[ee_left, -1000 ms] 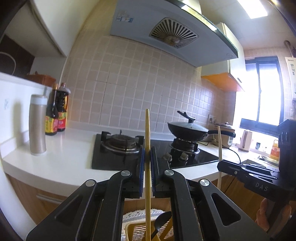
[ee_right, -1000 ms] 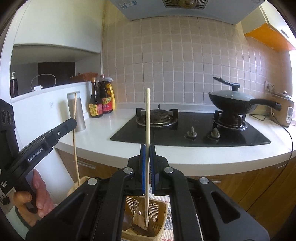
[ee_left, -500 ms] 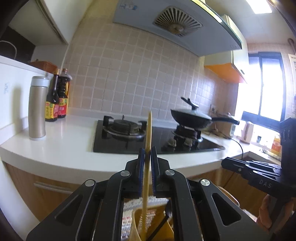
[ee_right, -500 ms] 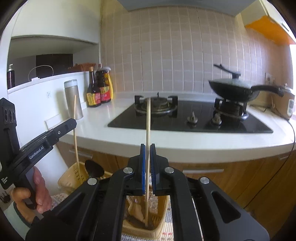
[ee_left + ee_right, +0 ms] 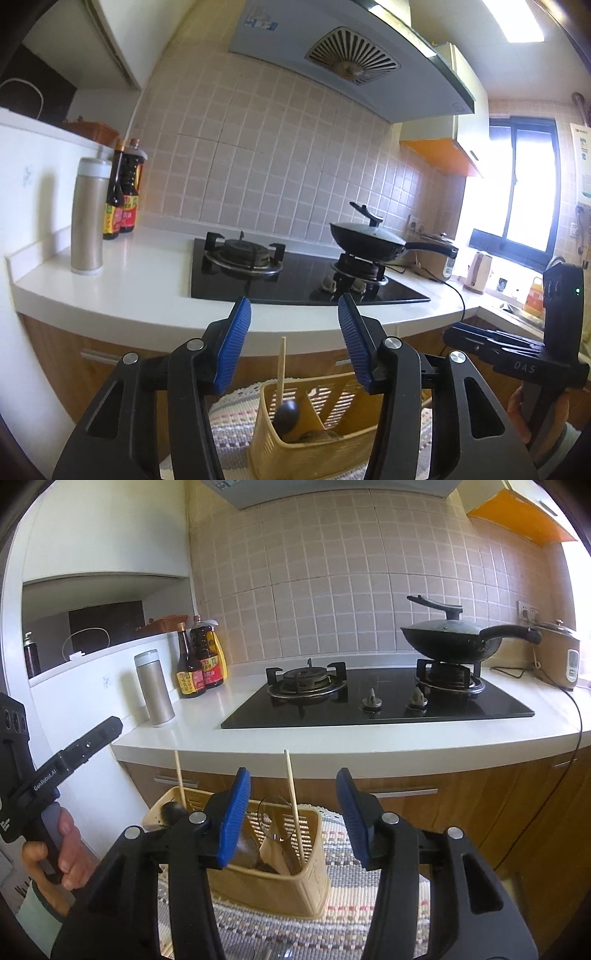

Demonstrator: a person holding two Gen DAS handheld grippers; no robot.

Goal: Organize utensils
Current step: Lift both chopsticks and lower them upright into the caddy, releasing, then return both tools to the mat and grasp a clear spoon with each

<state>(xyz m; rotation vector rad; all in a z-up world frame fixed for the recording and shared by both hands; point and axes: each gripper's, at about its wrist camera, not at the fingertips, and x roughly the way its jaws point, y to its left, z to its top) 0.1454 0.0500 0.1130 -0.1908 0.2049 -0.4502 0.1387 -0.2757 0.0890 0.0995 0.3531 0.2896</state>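
A yellow plastic utensil basket (image 5: pixel 291 882) stands on a woven mat; it also shows in the left wrist view (image 5: pixel 273 435). Two wooden chopsticks stand upright in it, one at the left end (image 5: pixel 180 781) and one in the middle (image 5: pixel 293 805). The left view shows one chopstick (image 5: pixel 282 363) beside a dark spoon (image 5: pixel 288 413). My left gripper (image 5: pixel 294 343) is open and empty above the basket. My right gripper (image 5: pixel 291 812) is open and empty, its jaws either side of the middle chopstick without touching it. Dark spoons lie in the basket (image 5: pixel 171 810).
The woven mat (image 5: pixel 354 915) lies under the basket. Behind is a white counter (image 5: pixel 332 742) with a black gas hob (image 5: pixel 376 701), a covered wok (image 5: pixel 450 638), a steel flask (image 5: pixel 155 688), sauce bottles (image 5: pixel 201 664) and a rice cooker (image 5: pixel 559 657). Wooden cabinets stand below.
Both grippers have opened and let go of their chopsticks, which now stand in the basket. Both grippers have drawn back above it.
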